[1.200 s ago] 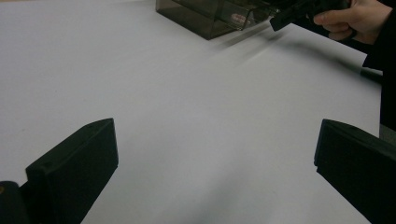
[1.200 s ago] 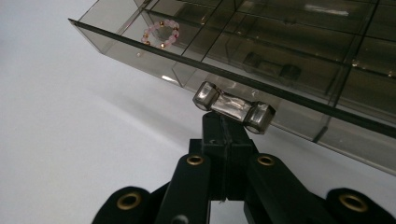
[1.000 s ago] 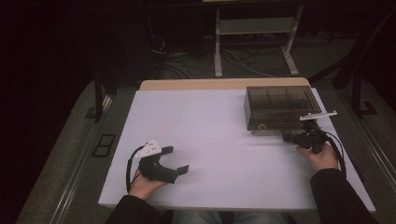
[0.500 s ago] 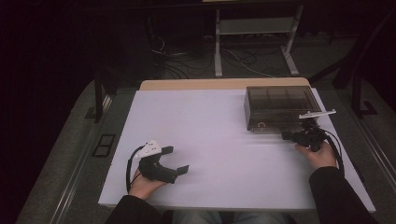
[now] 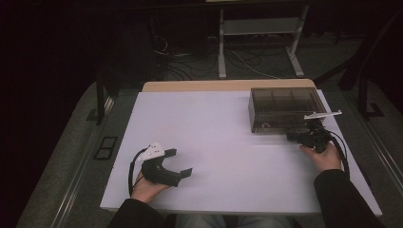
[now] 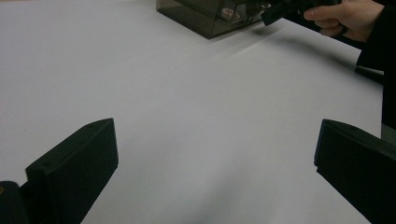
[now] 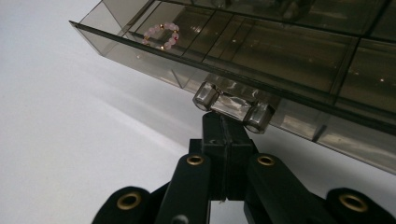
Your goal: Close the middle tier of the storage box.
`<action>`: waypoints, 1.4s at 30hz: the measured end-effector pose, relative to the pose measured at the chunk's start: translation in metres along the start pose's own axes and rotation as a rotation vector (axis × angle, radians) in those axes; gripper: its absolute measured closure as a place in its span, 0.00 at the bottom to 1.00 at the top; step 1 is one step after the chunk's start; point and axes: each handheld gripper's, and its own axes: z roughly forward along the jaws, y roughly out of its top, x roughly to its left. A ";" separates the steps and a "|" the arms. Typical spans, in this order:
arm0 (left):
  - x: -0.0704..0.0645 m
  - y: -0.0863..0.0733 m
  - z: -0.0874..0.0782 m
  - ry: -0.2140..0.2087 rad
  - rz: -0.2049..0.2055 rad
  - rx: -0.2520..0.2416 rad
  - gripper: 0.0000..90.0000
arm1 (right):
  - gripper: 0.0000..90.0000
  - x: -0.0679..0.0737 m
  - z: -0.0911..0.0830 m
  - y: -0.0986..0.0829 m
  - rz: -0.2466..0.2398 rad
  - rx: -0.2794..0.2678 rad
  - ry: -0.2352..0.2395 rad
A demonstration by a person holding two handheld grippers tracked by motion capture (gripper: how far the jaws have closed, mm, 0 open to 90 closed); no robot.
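White-covered bench [image 5: 228, 142] set in dark room; cables seen on floor [image 5: 190, 66] behind. Smoked drawer box [image 5: 284, 109] at far right. Right gripper [image 7: 225, 135] pressed closed at drawer handle [image 7: 232, 106]; bead bracelet [image 7: 161, 35] inside. Left gripper [image 5: 177, 162] held wide apart, empty.

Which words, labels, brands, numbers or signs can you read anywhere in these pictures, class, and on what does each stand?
None: no readable text stands on the smoked plastic box, its clear handle, the bead bracelet, the white table, the left gripper or the right gripper.
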 end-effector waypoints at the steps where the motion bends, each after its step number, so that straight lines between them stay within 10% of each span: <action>1: 0.000 0.000 0.000 0.000 0.000 0.000 0.00 | 0.98 0.000 0.000 0.001 0.002 -0.001 -0.001; 42: 0.000 0.000 -0.002 0.005 0.000 -0.003 0.00 | 0.93 -0.005 0.008 0.017 0.014 -0.034 -0.010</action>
